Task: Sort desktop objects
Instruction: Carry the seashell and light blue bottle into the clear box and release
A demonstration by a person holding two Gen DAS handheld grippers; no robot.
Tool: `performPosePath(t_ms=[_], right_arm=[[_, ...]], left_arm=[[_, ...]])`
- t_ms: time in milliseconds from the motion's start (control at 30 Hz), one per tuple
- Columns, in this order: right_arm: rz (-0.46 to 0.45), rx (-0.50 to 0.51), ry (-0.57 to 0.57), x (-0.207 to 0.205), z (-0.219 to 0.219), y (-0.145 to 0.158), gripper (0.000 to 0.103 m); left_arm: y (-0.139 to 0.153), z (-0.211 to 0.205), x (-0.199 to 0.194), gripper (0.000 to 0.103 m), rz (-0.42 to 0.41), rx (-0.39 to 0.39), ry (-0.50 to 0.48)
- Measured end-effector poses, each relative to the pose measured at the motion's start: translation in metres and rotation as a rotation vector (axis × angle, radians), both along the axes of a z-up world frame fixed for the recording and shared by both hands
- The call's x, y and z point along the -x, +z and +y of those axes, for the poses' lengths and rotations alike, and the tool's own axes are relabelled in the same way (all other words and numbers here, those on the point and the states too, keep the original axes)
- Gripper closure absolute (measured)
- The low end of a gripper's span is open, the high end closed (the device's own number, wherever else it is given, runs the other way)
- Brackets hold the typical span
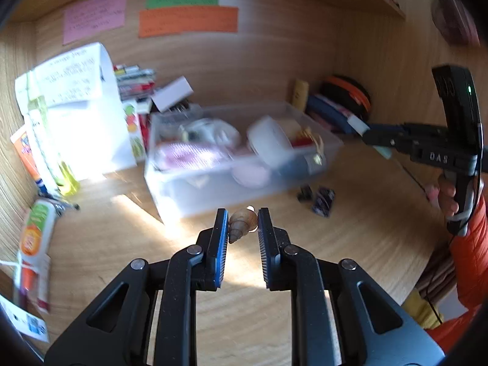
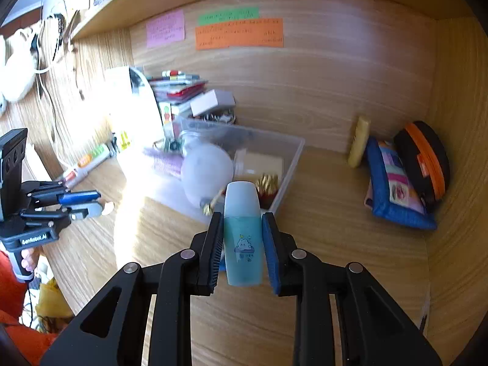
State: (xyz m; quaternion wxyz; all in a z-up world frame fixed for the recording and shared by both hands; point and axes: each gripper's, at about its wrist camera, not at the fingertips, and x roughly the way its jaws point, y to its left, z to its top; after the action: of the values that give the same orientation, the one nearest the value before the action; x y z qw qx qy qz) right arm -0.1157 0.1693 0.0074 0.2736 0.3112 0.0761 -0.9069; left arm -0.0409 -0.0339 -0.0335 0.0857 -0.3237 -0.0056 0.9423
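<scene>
A brown spiral seashell is pinched between the blue pads of my left gripper, which is shut on it above the wooden desk. My right gripper is shut on a teal bottle with a white cap, held upright in the air. Just beyond both grippers stands a clear plastic bin full of mixed items. In the right wrist view the left gripper shows at the left with the shell at its tips. The right gripper appears at the right of the left wrist view.
Two small dark packets lie on the desk by the bin. A blue pencil case and a black-orange case sit in the right corner. A white bag, stacked books and an orange-green tube crowd the left side.
</scene>
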Motion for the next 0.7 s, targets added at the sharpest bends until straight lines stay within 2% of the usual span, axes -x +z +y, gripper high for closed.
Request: performPosePath(t_ms=[233,333,567,700], right_arm=[[0.017,0.017,0.011,0.026,-0.017,0.014,0.080],[0.047,-0.054,-0.004,0.040,-0.032,0.012,0.080],[-0.018,-0.044,0.017,0.071,-0.053,-0.007,0.080],[-0.020,-0.092,-0.011,0.079,-0.059,-0.026,0.080]], left_arm=[[0.024,-0.017,0.032,0.085,0.043,-0.008,0.039],[0.027,-0.015,0.051,0.085,0.049,0.000,0.033],[0.023,0.002,0.086,0.085,0.043,-0.065,-0.003],[0.009,0.017,0.105,0.085,0.020,-0.062,0.000]])
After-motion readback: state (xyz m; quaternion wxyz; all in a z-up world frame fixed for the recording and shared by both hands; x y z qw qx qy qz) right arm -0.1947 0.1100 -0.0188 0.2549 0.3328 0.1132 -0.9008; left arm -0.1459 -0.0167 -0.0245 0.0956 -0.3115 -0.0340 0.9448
